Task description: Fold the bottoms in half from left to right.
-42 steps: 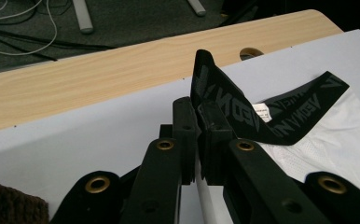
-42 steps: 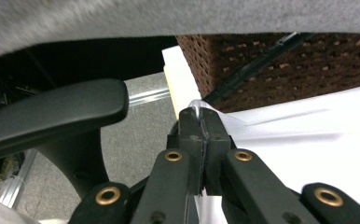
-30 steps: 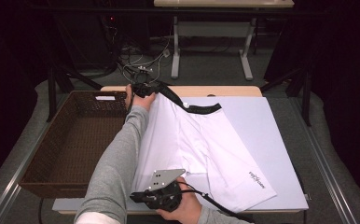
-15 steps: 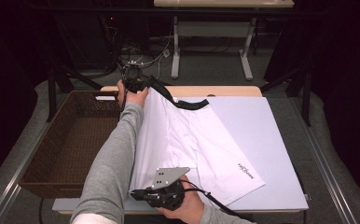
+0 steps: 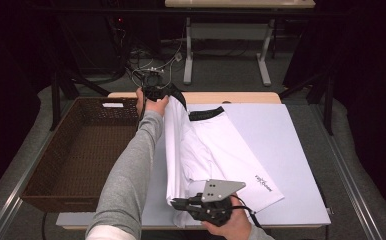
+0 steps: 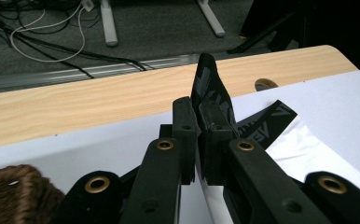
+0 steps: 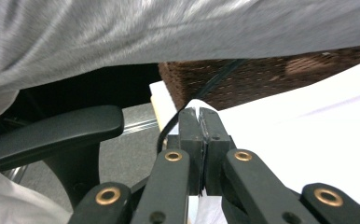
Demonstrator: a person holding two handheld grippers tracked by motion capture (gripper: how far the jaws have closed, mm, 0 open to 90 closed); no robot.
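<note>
The grey sleeve of the left arm [image 5: 131, 170] crosses the high view and hides part of the table's left half. In the right claw's own view that sleeve blocks the top, and the cloth between the jaws is cut off below them.

The left claw [image 5: 153, 93] is stretched to the far edge of the table, jaws pressed together on the black elastic waistband [image 6: 208, 88] of the white folded shorts with a small printed logo [image 5: 216, 155], lifting that band upright. The right claw [image 5: 181, 203] sits at the near edge, its hand [image 5: 231, 225] low at the table's rim, jaws clamped on what looks like the white hem. The shorts lie between the 2 claws, left part raised in a fold, right leg flat towards the near right corner.

A pale lilac sheet [image 5: 286, 145] covers the light wooden table [image 5: 241, 97]. A dark brown woven basket [image 5: 76, 150] sits by the left edge. Beyond are grey floor, cables and white desk legs [image 5: 188, 55].
</note>
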